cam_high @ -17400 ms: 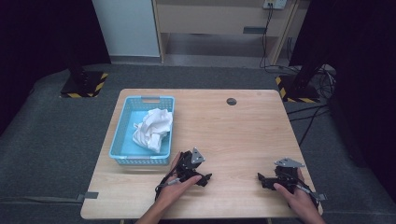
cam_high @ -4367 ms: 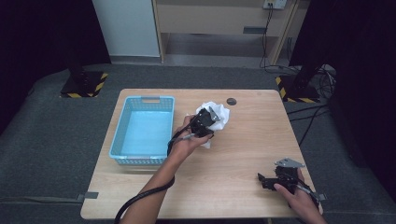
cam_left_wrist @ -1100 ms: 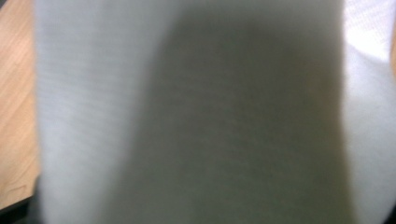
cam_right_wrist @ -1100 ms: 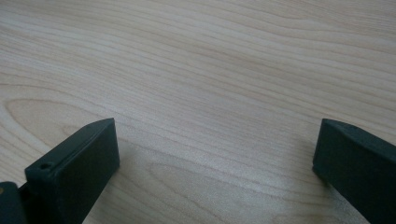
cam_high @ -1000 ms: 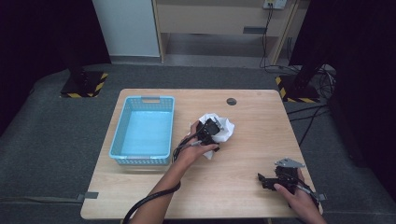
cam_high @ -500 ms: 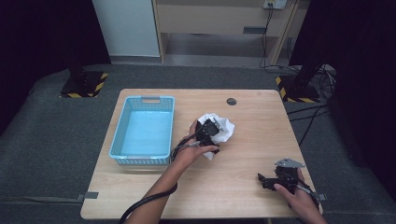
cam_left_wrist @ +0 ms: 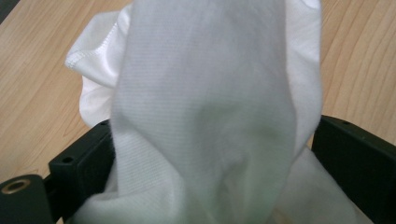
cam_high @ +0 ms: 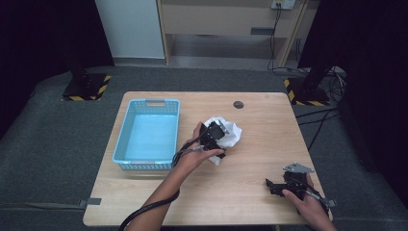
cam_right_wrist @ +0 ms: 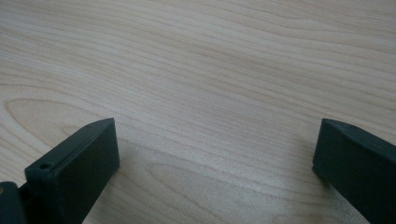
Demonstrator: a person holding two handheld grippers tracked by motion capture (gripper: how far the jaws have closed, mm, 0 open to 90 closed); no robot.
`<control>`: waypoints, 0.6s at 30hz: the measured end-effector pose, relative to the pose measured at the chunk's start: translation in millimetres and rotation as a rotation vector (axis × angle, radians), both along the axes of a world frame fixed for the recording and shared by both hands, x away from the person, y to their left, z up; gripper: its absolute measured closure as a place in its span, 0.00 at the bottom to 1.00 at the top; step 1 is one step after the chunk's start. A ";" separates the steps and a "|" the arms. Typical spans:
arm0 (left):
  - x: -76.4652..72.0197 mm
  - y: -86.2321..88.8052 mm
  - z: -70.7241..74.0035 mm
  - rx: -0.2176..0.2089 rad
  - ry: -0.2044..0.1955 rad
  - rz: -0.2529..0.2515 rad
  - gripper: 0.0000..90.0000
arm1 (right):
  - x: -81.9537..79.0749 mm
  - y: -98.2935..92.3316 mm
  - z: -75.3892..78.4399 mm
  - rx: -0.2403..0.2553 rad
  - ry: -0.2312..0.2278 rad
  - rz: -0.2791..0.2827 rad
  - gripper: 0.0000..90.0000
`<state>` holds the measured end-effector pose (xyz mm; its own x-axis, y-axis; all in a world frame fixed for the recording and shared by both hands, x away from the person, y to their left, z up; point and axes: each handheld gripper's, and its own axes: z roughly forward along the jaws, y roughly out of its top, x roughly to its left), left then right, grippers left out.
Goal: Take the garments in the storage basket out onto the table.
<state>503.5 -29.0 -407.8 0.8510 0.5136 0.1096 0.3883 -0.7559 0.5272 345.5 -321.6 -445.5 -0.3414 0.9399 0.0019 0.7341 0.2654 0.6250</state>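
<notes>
Start at the left edge of the light wooden desk [cam_high: 144, 202]: the light blue plastic basket [cam_high: 124, 139] stands there with nothing in it, so the unloading is done and you are now in the step of setting down the crumpled white cloth [cam_high: 230, 132]. That cloth lies on the desk near its middle, a little toward the far edge and just beside the basket's right wall.

Your left claw [cam_high: 217, 134] is down on the cloth. In the left gripper view its jaws have just been opening and now stand wide, with a tall fold of the white fabric [cam_left_wrist: 205, 107] rising between them; the pads do not seem to press on it, so I judge the cloth released or nearly so. Next, lift that claw straight off so the fold slips free and does not drag along, then look for a hem or corner if you mean to spread it.

Your right claw [cam_high: 270, 185] rests near the right front corner, jaws wide over bare wood [cam_right_wrist: 196, 84], holding nothing.
</notes>
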 end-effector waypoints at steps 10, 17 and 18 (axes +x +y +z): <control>-1.4 2.0 4.0 -0.006 -0.018 -0.004 0.05 | 0.0 0.0 0.0 0.000 0.000 -0.001 0.00; 0.9 4.0 6.4 -0.038 0.015 0.010 0.04 | -0.1 0.1 0.0 0.000 0.001 -0.001 0.00; 1.9 4.5 6.5 -0.056 0.025 0.018 0.04 | 0.0 0.0 0.0 0.000 0.000 0.000 0.00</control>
